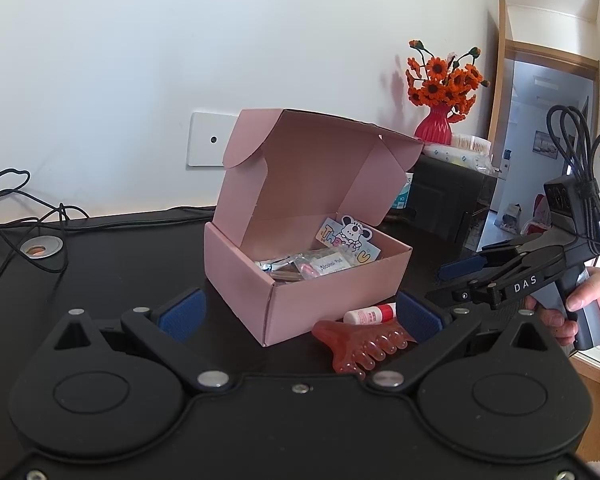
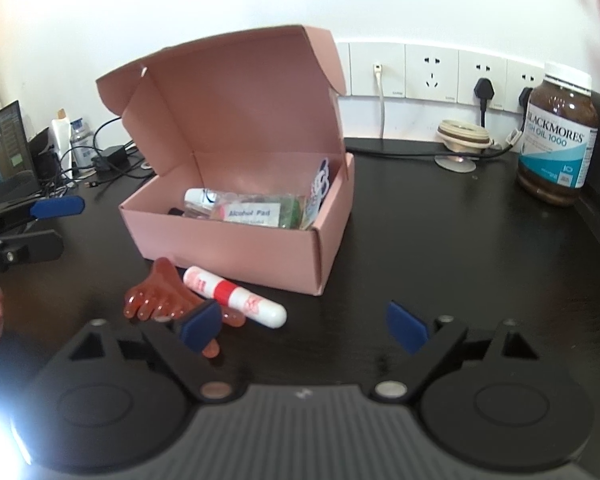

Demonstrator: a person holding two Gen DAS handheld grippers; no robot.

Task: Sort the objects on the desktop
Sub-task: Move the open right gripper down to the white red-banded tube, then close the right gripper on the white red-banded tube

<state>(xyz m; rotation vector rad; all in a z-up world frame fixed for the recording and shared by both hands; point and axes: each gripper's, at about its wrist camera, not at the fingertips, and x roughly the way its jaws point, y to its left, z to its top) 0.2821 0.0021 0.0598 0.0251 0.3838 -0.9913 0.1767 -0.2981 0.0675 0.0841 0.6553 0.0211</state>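
Left wrist view first: the left gripper (image 1: 300, 312) hangs low over the black desk (image 1: 100, 272) with its blue pads spread wide and nothing between them pressed or held. Just past it stands a pink cardboard box (image 1: 300, 280), lid tipped back and open, holding a cartoon sticker card (image 1: 350, 238) and small packets, one marked as an alcohol pad (image 1: 328, 266). At the box's near right corner lie a red comb-like scraper (image 1: 360, 344) and, behind it, a white tube with a red band (image 1: 370, 314); the tube lies just beside the box wall. Off to the right a hand (image 1: 592, 300) grips the handle of the right gripper (image 1: 448, 284), whose fingers point toward the box. A red vase of orange flowers (image 1: 440, 96) sits on a dark cabinet further back.

Right wrist view next: the right gripper (image 2: 304, 324) has its jaws well apart and grips nothing. Its left pad (image 2: 200, 324) sits over the scraper (image 2: 156, 296), though I cannot tell whether it touches. The tube (image 2: 236, 296) lies slantwise between the scraper and the box (image 2: 236, 248), close to both. The left gripper (image 2: 40, 224) shows at the left edge, jaws parted. A brown bottle of fish oil (image 2: 556, 136) stands far right by the wall sockets (image 2: 432, 72), and a laptop (image 2: 4, 156) sits far left.
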